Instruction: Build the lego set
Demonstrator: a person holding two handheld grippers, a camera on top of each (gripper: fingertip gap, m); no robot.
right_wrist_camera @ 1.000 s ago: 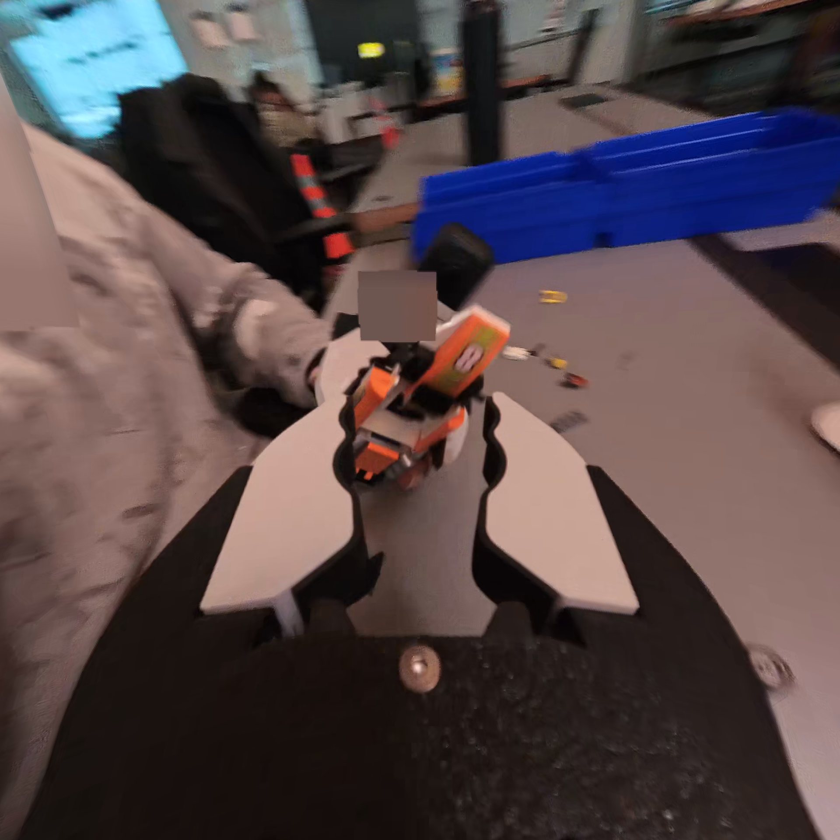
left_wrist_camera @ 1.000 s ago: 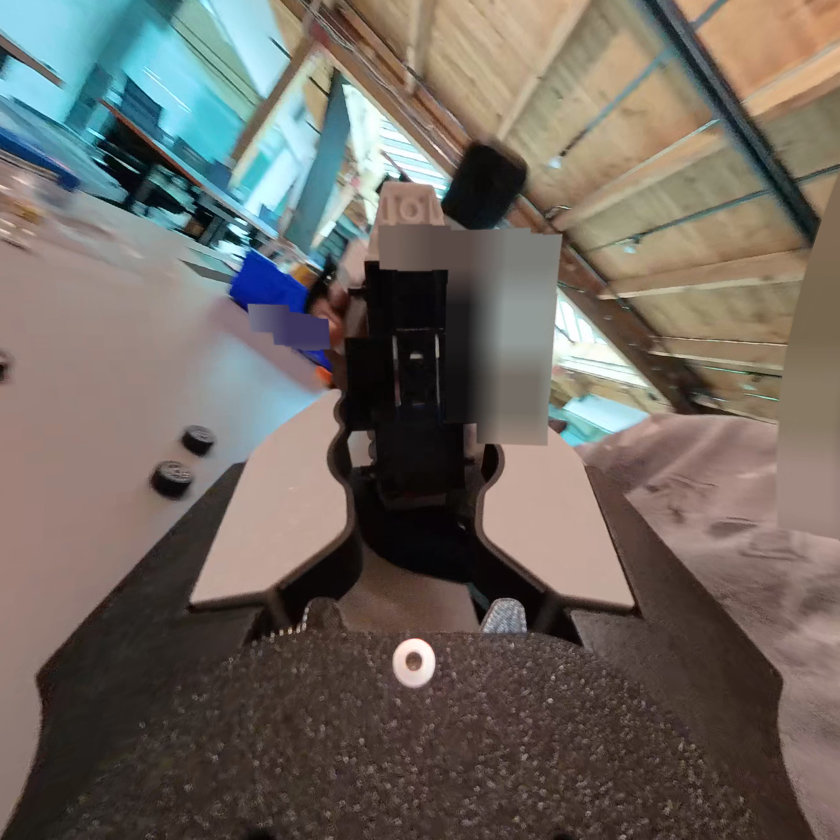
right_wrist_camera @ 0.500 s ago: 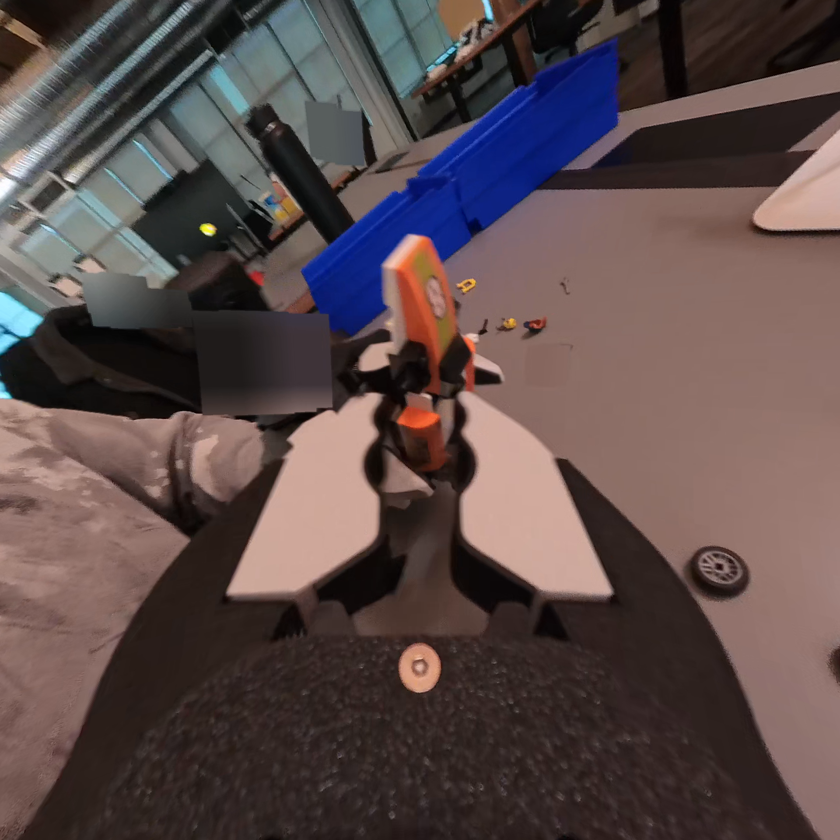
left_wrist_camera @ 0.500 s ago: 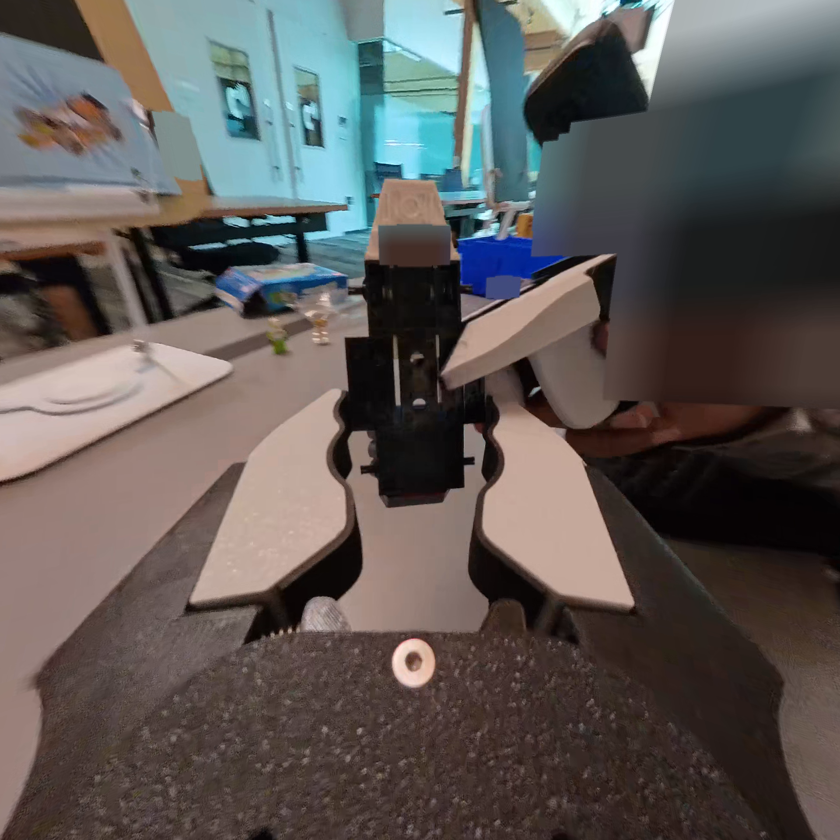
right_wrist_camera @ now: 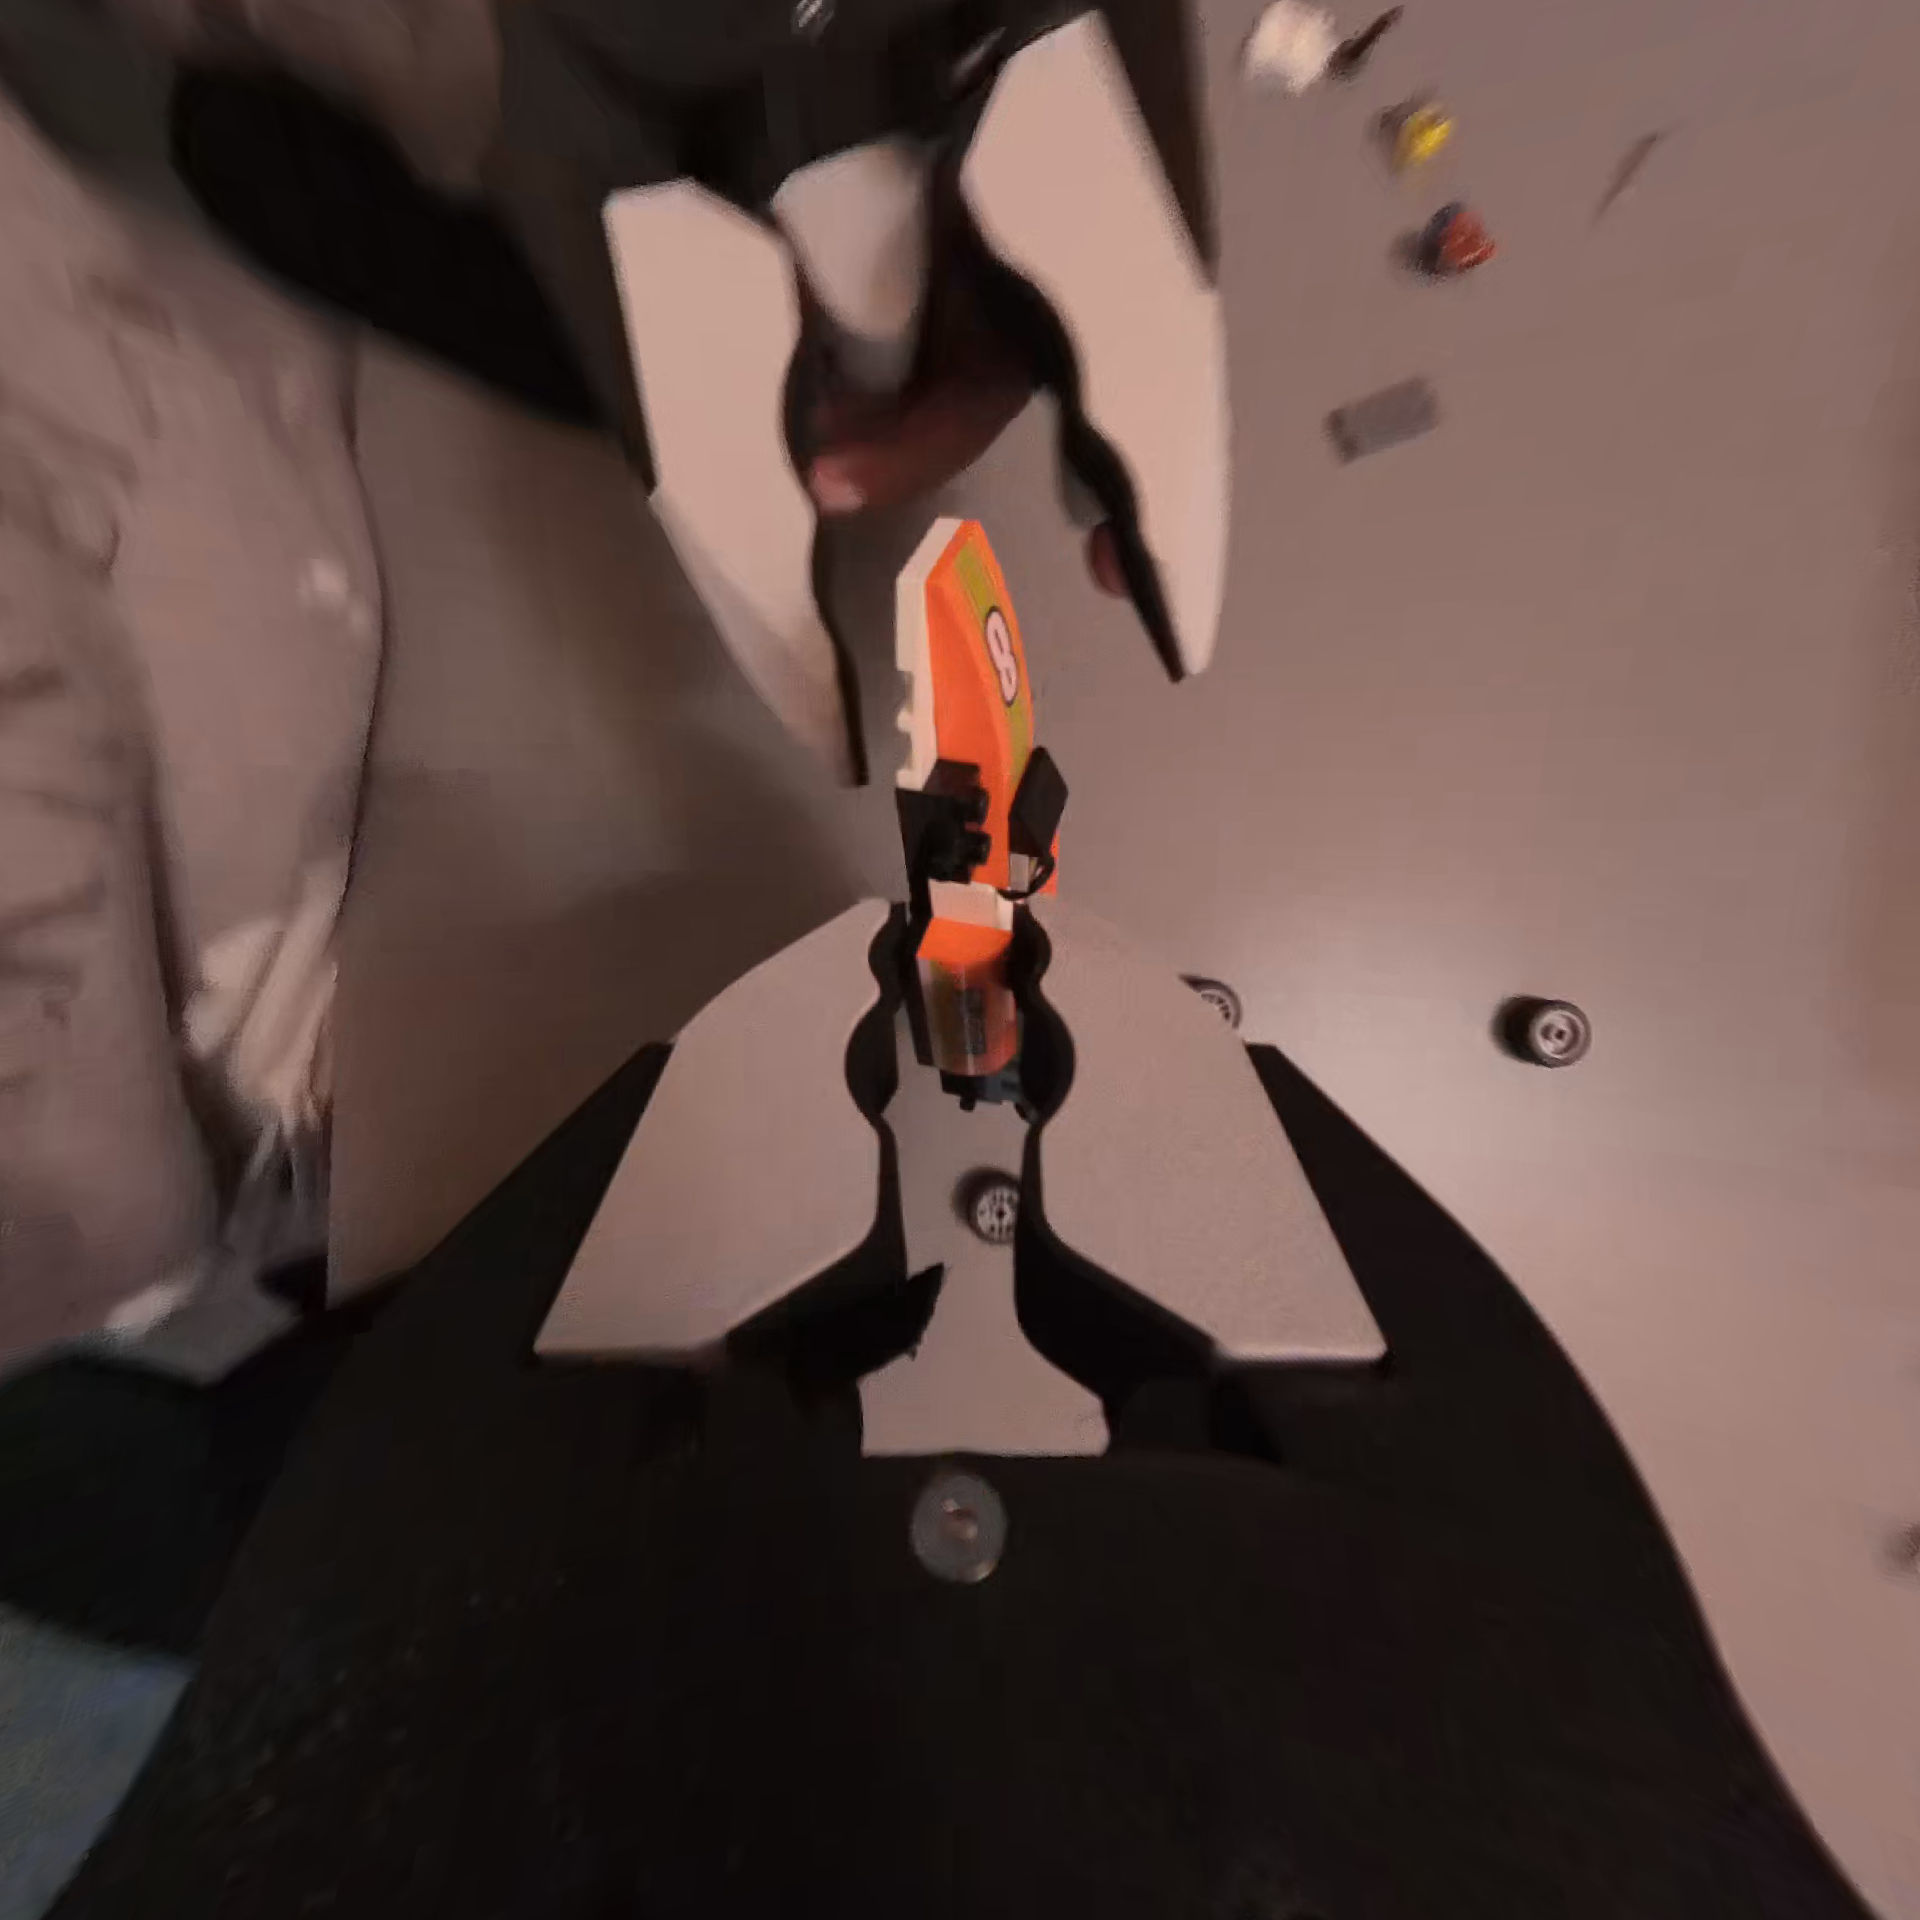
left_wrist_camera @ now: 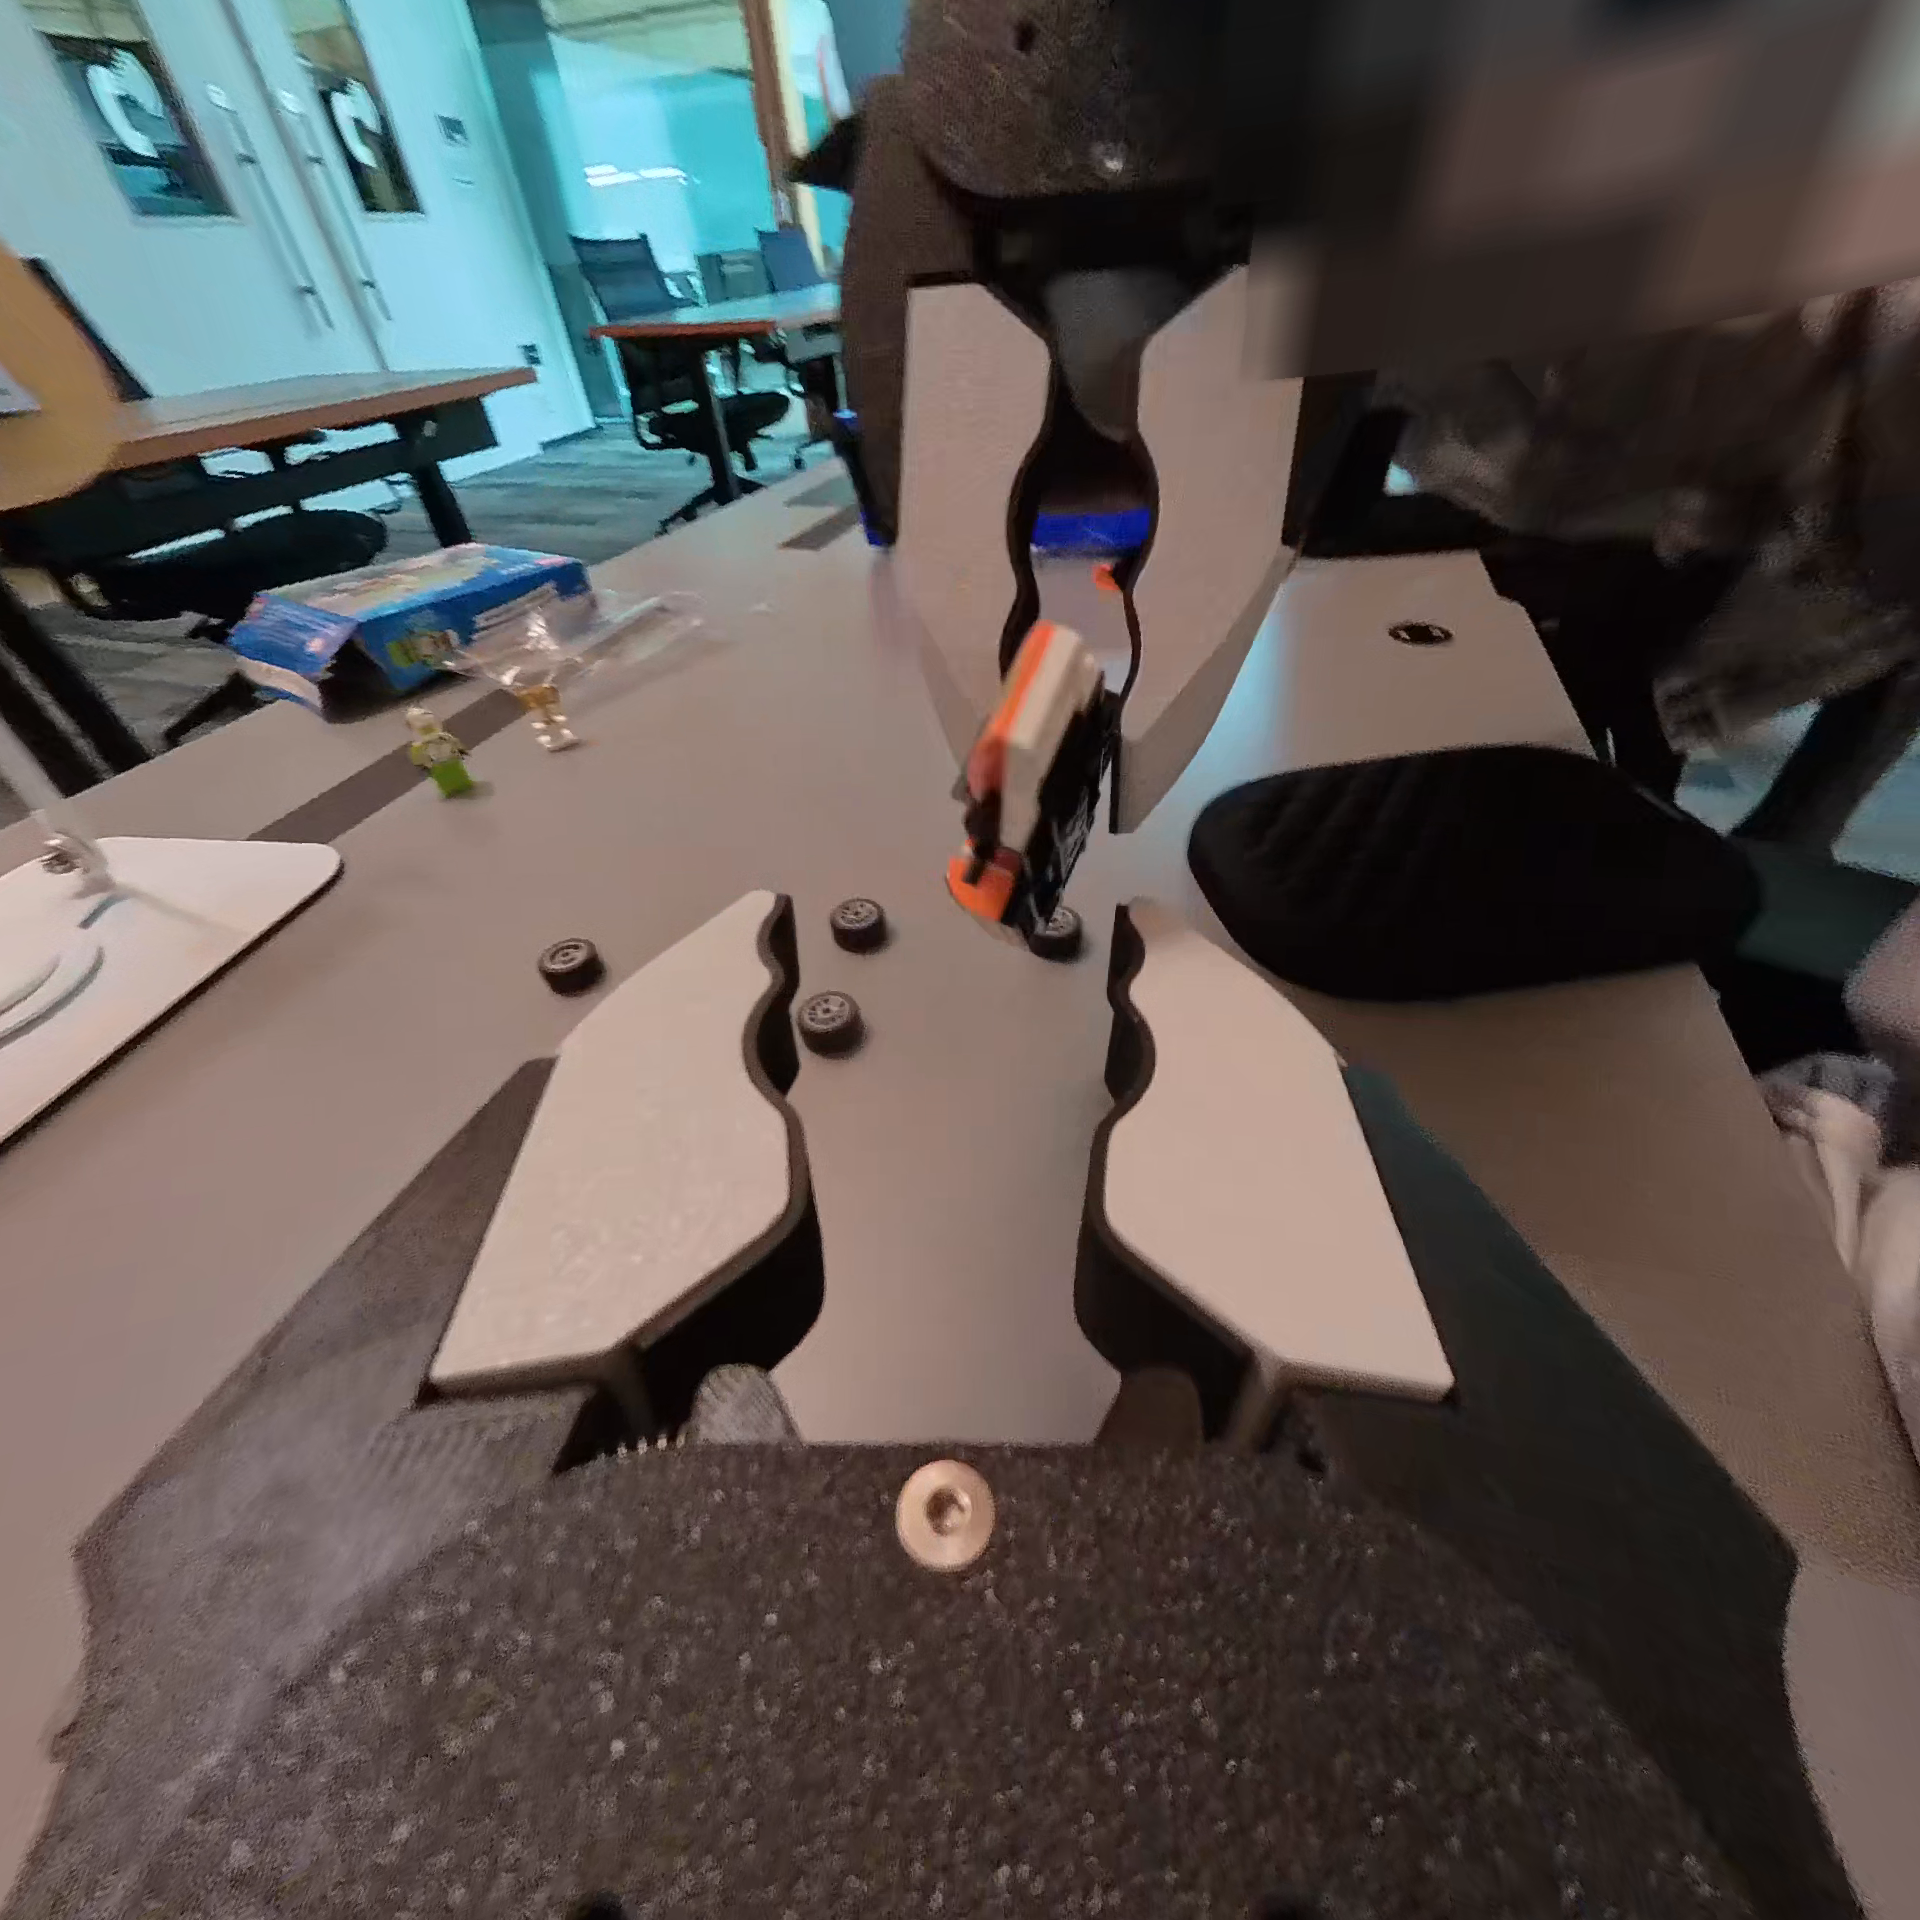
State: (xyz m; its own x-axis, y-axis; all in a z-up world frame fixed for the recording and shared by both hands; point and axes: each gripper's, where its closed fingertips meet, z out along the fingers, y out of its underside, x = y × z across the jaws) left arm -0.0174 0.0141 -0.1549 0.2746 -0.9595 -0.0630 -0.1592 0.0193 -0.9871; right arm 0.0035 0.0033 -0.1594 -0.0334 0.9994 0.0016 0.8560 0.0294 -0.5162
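Left gripper (left_wrist_camera: 945,997) — fingers spread, holding nothing, low over the grey table (left_wrist_camera: 312,1091). Loose black wheels (left_wrist_camera: 829,1020) lie just ahead of its left finger (left_wrist_camera: 665,1143), nearer this gripper than the other.

Right gripper (right_wrist_camera: 961,997) — clamped on the orange-and-white lego car body (right_wrist_camera: 971,727), long axis running out along its fingers, front end aimed down at the table beside one wheel (left_wrist_camera: 1055,932); contact, through blur, cannot be told.

Cardboard set box (left_wrist_camera: 416,623), far left — open; contents not discernible.

My right gripper (right_wrist_camera: 961,935) pinches the orange-white lego car (right_wrist_camera: 971,790) nose-down above four loose black wheels (left_wrist_camera: 829,1020).
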